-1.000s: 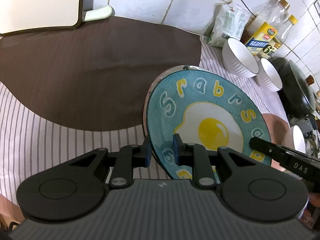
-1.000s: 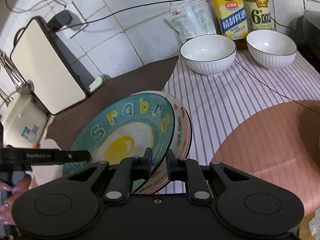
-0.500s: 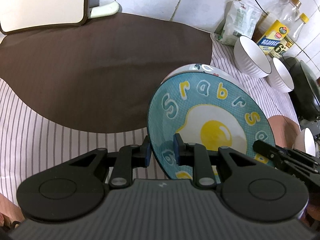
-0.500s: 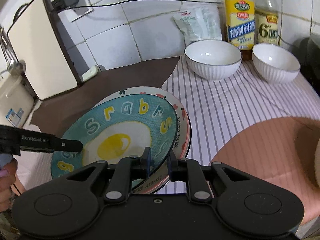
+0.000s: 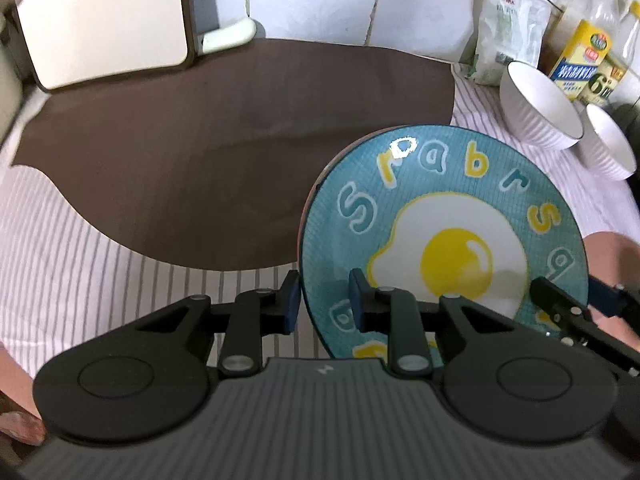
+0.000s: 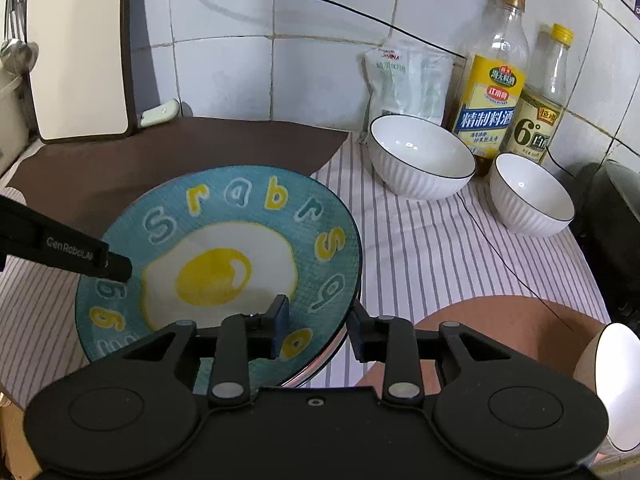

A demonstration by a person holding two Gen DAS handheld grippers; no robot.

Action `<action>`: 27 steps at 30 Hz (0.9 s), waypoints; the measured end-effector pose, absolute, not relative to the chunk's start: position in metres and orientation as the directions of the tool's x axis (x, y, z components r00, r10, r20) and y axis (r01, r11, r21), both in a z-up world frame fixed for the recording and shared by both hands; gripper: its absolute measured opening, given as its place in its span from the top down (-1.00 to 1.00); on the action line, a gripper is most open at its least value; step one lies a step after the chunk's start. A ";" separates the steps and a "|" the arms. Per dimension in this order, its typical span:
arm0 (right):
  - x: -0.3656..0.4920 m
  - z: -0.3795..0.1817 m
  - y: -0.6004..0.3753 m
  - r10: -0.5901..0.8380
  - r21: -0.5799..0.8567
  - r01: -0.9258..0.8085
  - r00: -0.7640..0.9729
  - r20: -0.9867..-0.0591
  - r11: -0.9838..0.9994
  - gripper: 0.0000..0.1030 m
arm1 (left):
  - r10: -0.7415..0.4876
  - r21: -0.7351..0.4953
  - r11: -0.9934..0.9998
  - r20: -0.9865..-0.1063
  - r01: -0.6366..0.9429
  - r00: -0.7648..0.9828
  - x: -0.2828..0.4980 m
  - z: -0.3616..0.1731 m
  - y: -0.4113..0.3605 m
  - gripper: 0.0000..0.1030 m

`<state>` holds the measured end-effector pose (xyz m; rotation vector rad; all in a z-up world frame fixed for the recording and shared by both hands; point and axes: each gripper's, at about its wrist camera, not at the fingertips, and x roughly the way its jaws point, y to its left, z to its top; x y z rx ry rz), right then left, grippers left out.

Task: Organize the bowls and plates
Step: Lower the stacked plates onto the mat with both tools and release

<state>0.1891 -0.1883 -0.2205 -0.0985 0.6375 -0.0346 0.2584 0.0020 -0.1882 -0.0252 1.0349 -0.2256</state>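
A blue plate with a fried-egg picture [image 5: 444,224] [image 6: 224,248] lies on top of another plate whose rim shows at its near right edge [image 6: 320,364]. My left gripper [image 5: 323,304] has its jaws apart, one on each side of the blue plate's near-left rim. My right gripper [image 6: 318,326] also has its jaws apart, astride the plate's near-right rim. Two white ribbed bowls, a large one [image 6: 420,160] and a small one [image 6: 530,196], stand behind on the striped cloth [image 6: 440,256].
Two bottles [image 6: 492,80] and a white bag [image 6: 404,80] stand against the tiled wall. A white board [image 6: 76,52] leans at the back left. A brown mat [image 5: 224,148] covers the back left. A dark pot [image 6: 616,208] and a white cup [image 6: 616,380] are at the right.
Both grippers opened their jaws. The blue plate now lies centred on the lower plate, hiding most of it. Both cameras pulled back a little.
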 end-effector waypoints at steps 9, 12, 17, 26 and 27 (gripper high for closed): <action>0.184 -0.230 -0.184 -0.099 -0.198 -0.022 0.808 -0.580 0.980 0.29 | -0.192 -0.120 0.977 -0.849 0.175 0.492 0.253 -0.183 0.003 0.54; 0.172 -0.218 -0.188 -0.059 -0.167 -0.046 0.816 -0.575 0.985 0.29 | -0.216 -0.128 0.969 -0.849 0.209 0.481 0.243 -0.176 0.004 0.54; 0.142 -0.194 -0.207 0.060 -0.034 -0.093 0.841 -0.538 0.995 0.29 | -0.199 -0.097 0.971 -0.838 0.220 0.508 0.220 -0.153 0.006 0.54; 0.069 -0.145 -0.218 0.157 -0.007 -0.178 0.883 -0.442 0.984 0.29 | -0.329 -0.161 0.928 -0.777 0.337 0.536 0.169 -0.089 -0.015 0.51; 0.060 -0.138 -0.218 0.156 -0.019 -0.182 0.890 -0.429 0.983 0.29 | -0.343 -0.169 0.922 -0.770 0.347 0.538 0.162 -0.080 -0.018 0.50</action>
